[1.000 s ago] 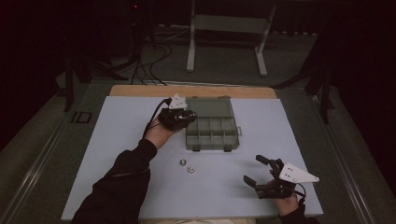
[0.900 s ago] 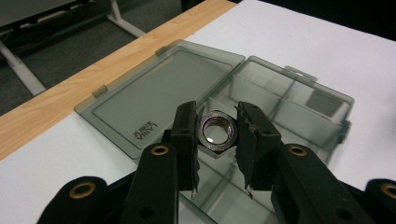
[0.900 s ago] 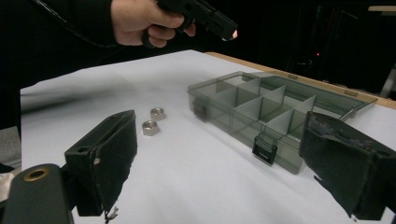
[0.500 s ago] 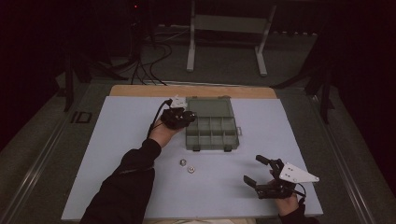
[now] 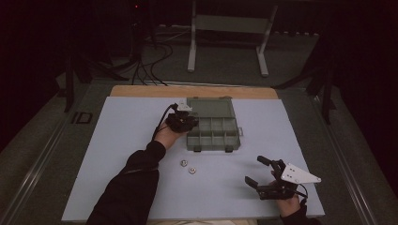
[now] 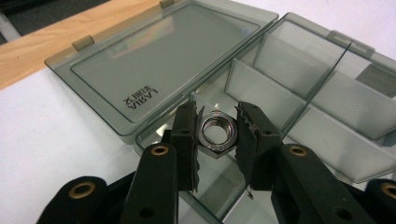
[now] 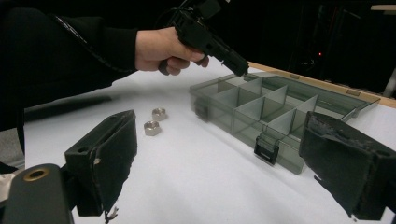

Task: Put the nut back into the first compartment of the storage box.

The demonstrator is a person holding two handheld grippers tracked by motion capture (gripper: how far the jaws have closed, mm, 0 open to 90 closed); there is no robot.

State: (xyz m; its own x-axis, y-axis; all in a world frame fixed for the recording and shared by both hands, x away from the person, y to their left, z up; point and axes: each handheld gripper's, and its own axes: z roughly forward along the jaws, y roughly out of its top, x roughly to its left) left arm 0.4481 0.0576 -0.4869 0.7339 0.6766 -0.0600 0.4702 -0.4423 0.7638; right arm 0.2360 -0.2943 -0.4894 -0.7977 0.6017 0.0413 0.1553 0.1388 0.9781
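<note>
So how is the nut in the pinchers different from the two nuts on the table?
The held nut sits pinched between the left gripper's jaws, over a corner compartment of the open box; the two loose nuts lie on the white table, untouched. The held nut shows its hole to the camera; the loose ones lie flat. All three are shiny metal hex nuts.

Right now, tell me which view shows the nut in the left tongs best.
The left gripper view: the nut sits close up between the left tongs, over a compartment of the organizer box. In the high view the tongs hide it. The right gripper view has those tongs far off, nut indistinct.
</note>
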